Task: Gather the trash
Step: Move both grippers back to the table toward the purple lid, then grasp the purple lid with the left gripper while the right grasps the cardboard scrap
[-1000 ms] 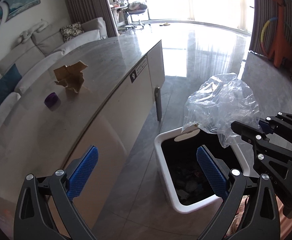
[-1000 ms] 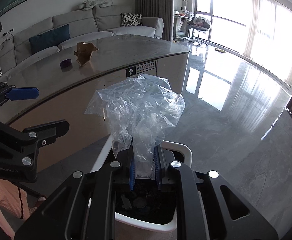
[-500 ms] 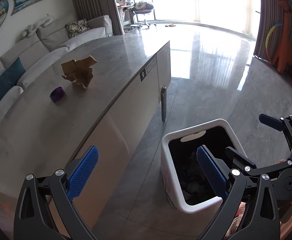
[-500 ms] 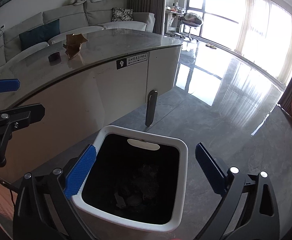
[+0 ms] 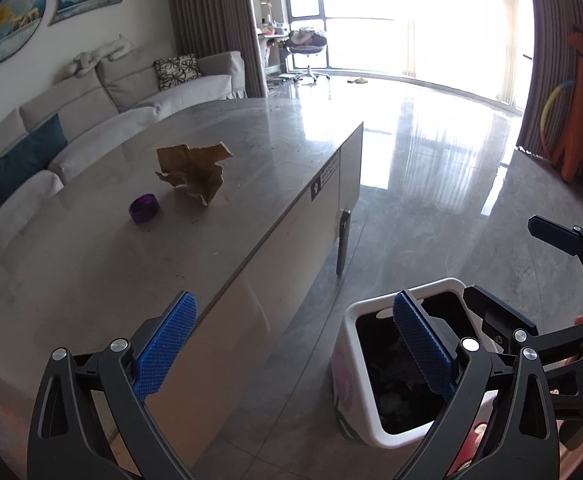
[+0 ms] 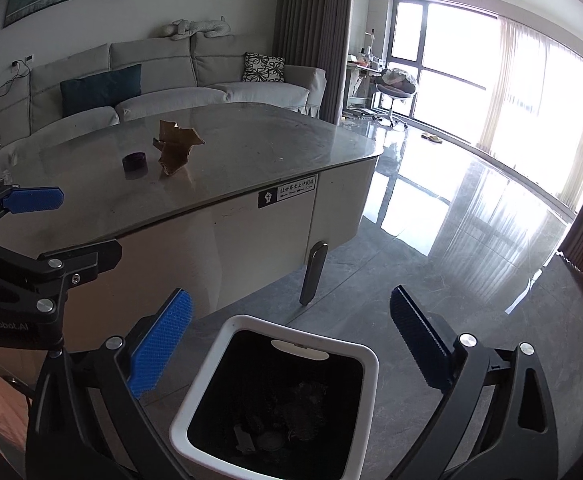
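With both my left gripper [image 5: 291, 344] and right gripper [image 6: 287, 344] jaws apart and empty above the bin [image 6: 219, 396], I'd reach squarely for the crumpled cardboard [image 5: 193, 174] on the tabletop [image 5: 71, 272].

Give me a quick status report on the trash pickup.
Left gripper open, empty; right gripper open above white square trash bin. Crumpled brown paper and purple round cap on grey table. Path unobstructed.
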{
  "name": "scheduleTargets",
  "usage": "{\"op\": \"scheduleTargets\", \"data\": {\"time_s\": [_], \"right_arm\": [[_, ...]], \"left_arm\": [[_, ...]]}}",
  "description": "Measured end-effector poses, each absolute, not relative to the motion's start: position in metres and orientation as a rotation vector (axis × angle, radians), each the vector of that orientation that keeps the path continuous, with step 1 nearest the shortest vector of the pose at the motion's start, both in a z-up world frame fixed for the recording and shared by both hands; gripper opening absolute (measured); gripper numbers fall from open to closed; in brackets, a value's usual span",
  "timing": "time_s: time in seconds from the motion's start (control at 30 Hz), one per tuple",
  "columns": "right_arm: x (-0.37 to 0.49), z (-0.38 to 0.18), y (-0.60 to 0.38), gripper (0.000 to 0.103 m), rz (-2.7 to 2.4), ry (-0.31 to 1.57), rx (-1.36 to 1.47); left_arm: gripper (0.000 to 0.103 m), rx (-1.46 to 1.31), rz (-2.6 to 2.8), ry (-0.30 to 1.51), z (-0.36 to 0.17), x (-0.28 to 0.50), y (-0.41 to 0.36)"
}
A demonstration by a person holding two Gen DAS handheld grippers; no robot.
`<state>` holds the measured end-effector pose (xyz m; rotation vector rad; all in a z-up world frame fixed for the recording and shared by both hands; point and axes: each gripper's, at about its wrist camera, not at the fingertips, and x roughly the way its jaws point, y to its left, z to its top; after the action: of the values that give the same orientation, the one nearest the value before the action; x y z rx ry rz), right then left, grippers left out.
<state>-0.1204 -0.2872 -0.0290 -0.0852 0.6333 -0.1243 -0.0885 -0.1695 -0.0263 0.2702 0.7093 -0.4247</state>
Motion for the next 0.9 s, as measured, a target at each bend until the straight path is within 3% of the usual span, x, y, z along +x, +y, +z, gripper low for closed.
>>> {"op": "scheduleTargets", "data": {"time_s": [0.4,0.9], "right_arm": [[-0.042,-0.017,-0.238,0.098,-0.041,0.597,-0.165],[0.061,-0.029,-0.205,0.098,0.012,0.592,-0.182]], "left_arm": [[0.099,0.209,-0.332,0.708,-0.014,-0.023,-0.12],[0.099,0.105,-0.275,0.801,-0.046,0.093,-0.069]]}}
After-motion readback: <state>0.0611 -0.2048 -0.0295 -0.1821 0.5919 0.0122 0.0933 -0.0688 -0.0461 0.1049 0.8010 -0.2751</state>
